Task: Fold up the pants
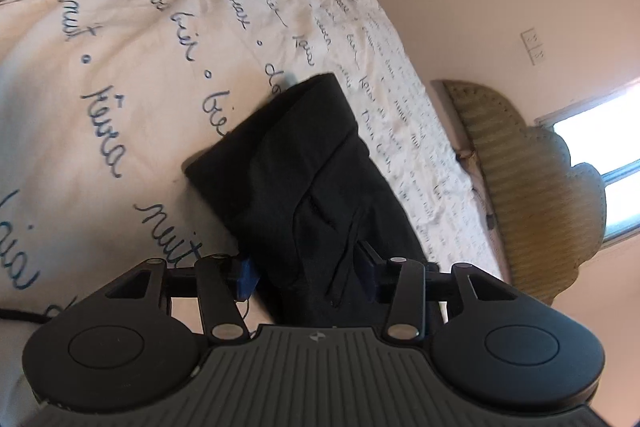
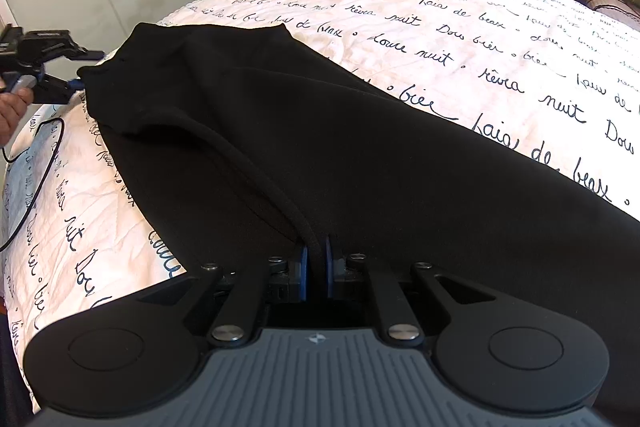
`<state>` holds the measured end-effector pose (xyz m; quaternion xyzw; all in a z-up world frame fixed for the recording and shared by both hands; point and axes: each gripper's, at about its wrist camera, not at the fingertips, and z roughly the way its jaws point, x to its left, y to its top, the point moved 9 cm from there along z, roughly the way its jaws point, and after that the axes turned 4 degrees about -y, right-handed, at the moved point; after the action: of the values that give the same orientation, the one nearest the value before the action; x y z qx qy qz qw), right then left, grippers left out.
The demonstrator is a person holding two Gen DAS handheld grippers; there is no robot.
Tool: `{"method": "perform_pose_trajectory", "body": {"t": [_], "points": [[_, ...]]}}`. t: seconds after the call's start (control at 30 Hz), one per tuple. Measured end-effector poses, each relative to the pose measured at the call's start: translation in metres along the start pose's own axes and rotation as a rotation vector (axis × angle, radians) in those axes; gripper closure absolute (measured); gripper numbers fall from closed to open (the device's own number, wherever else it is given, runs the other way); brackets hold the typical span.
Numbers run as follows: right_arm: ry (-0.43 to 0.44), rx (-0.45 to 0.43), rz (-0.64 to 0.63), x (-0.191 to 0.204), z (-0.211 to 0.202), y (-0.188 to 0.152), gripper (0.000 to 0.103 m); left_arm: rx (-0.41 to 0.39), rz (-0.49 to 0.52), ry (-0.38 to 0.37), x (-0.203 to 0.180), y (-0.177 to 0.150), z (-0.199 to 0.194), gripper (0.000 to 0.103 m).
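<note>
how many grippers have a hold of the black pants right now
2. The right gripper is clamped on a fold of the black pants at its near end. The left gripper straddles bunched cloth at the other end; its pad contact is unclear.

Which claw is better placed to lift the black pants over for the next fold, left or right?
Right, probably. The right claw is already pinched shut on the pants at their near edge. The left claw straddles the fabric at the far end, pads apart, so it would need to close first.
</note>
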<state>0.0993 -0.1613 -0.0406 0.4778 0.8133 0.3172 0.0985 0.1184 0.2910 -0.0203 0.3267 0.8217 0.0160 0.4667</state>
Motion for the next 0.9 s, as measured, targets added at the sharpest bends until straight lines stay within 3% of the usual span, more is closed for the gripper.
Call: {"method": "perform_pose_trajectory", "body": {"t": [0.03,0.1,0.13,0.23,0.3,0.43,0.5,0.63,0.67,0.77,0.9], "points": [[0.001,-0.001,0.003,0.0,0.0,0.0,0.096,-0.01,0.02,0.01,-0.003,0.0,0.003,0.055],[0.003,-0.003,0.008,-0.001,-0.001,0.0,0.096,-0.031,0.069,-0.011,-0.016,0.003,0.003,0.07],[0.005,-0.004,0.01,-0.002,-0.001,0.0,0.096,-0.029,0.096,-0.025,-0.021,0.003,0.004,0.085],[0.015,-0.004,0.017,-0.003,0.0,0.0,0.096,-0.001,0.143,-0.024,-0.027,0.006,0.012,0.093],[0.016,-0.002,0.02,-0.003,0.0,0.0,0.096,0.016,0.161,0.0,-0.027,0.014,0.015,0.094],[-0.005,-0.005,0.002,0.0,-0.001,0.0,0.096,-0.064,0.159,-0.161,-0.056,0.048,-0.02,0.094],[-0.012,-0.008,-0.002,0.001,-0.001,0.0,0.096,-0.063,0.171,-0.183,-0.055,0.052,-0.026,0.093],[-0.023,-0.006,-0.023,0.003,-0.002,0.0,0.096,0.061,0.148,0.04,0.004,0.03,0.013,0.094],[-0.033,-0.001,-0.037,0.005,-0.003,0.0,0.096,0.075,0.128,0.058,0.017,0.025,0.019,0.092],[-0.077,0.012,-0.118,0.014,-0.008,0.004,0.095,0.06,0.084,0.013,0.023,0.02,0.014,0.092],[-0.082,-0.064,-0.157,0.025,-0.036,0.021,0.095,0.082,0.116,0.027,0.019,0.022,0.013,0.091]]}}
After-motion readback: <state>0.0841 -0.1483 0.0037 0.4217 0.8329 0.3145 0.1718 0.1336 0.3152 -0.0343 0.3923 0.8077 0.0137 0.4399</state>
